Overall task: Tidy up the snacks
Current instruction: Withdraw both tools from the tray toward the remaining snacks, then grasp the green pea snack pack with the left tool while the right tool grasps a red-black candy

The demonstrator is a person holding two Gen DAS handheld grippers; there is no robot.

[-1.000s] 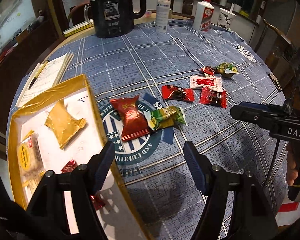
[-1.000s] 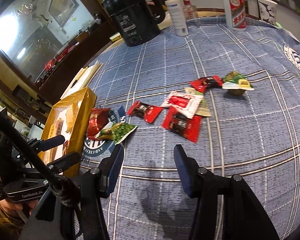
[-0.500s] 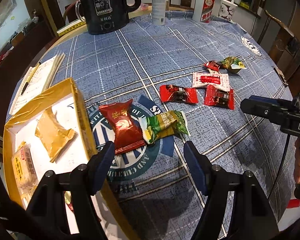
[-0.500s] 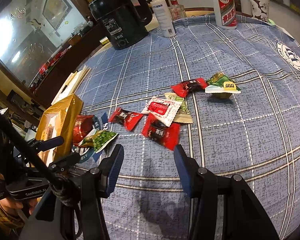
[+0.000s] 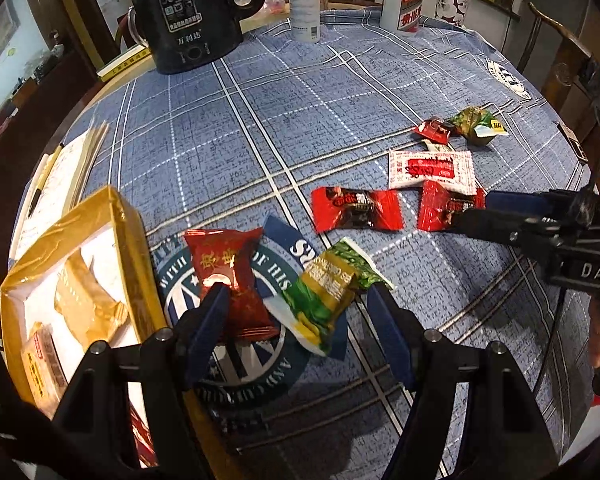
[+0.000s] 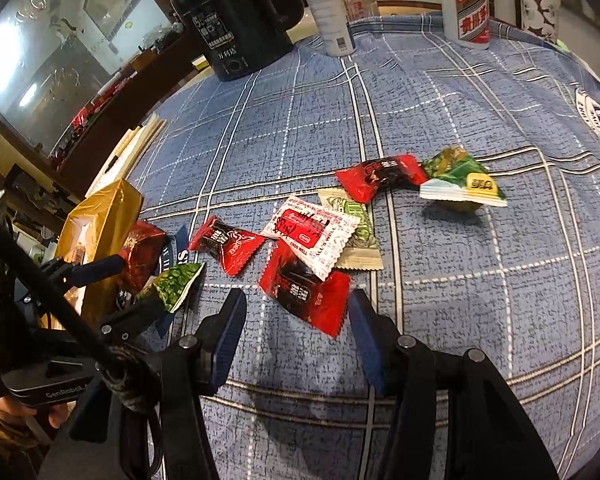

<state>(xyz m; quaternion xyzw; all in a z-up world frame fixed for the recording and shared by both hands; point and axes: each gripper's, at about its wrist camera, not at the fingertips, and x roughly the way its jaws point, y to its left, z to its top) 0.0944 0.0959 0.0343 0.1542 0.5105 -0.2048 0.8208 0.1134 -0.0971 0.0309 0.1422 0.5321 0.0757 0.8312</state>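
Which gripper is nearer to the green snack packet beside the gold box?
Left. The left gripper has its open fingers straddling the green snack packet. The right gripper is farther off, open around a red packet.

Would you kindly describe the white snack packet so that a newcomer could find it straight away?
Start at the black kettle at the far edge of the blue checked tablecloth and come toward the scattered snacks in the middle. The white packet lies there, overlapping a red wrapper and a pale green one. It alone is white, with a red label.
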